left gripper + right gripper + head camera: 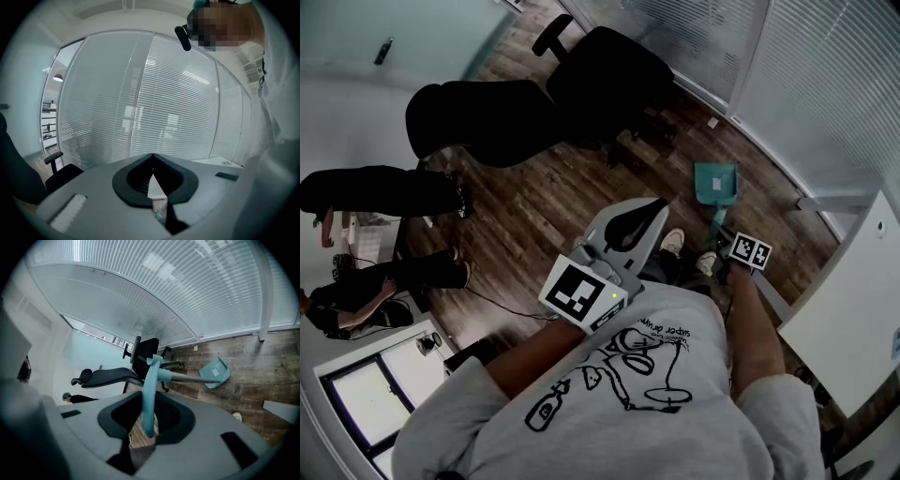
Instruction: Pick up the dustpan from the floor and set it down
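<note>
- You are standing in an office, and the furniture shows it first: two black swivel chairs [605,80] with armrests and high backs are parked side by side ahead of you.
- Full-height glass partitions hung with white slatted blinds [834,84] close off the room in front and to your right.
- A frosted, pale green glass wall [403,33] runs behind the chairs.
- The floor [544,202] is dark wood-look plank.
- A white desk [848,319] stands at your right.
- A second person [366,300] in dark clothes sits at the left edge of the head view, with a thin cable [492,302] on the floor close by.
</note>
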Tool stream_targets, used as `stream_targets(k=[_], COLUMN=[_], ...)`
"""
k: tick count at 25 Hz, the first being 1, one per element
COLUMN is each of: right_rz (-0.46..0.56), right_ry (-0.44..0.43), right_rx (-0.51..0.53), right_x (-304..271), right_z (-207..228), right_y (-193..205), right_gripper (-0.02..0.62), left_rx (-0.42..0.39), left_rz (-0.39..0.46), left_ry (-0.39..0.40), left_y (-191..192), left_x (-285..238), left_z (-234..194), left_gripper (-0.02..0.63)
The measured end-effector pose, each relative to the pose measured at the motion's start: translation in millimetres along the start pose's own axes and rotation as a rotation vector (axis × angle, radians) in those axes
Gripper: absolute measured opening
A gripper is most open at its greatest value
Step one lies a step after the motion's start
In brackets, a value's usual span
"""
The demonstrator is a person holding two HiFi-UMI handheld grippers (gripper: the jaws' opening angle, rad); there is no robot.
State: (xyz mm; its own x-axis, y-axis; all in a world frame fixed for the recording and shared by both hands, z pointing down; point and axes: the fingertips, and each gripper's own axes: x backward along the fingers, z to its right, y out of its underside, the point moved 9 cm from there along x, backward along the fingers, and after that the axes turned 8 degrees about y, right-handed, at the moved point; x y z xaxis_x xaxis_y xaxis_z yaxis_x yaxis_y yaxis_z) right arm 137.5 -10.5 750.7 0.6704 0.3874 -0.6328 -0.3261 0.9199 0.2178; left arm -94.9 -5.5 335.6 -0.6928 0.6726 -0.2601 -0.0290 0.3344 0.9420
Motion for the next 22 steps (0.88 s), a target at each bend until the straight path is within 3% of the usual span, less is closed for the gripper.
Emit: stream_targets(k=[22], right_rz=[0.021], right_ry=[-0.06], right_rx=[0.079], right_x=[38.7], right_z=[-42.1], right_y=[-6.3], right_gripper=[0.077], left_rx=[0.022], left_rz=[0.069], left_ry=[0.03], left_y=[-0.4], left_x=[1.8], left_z=[-0.5], left_gripper=[0.002])
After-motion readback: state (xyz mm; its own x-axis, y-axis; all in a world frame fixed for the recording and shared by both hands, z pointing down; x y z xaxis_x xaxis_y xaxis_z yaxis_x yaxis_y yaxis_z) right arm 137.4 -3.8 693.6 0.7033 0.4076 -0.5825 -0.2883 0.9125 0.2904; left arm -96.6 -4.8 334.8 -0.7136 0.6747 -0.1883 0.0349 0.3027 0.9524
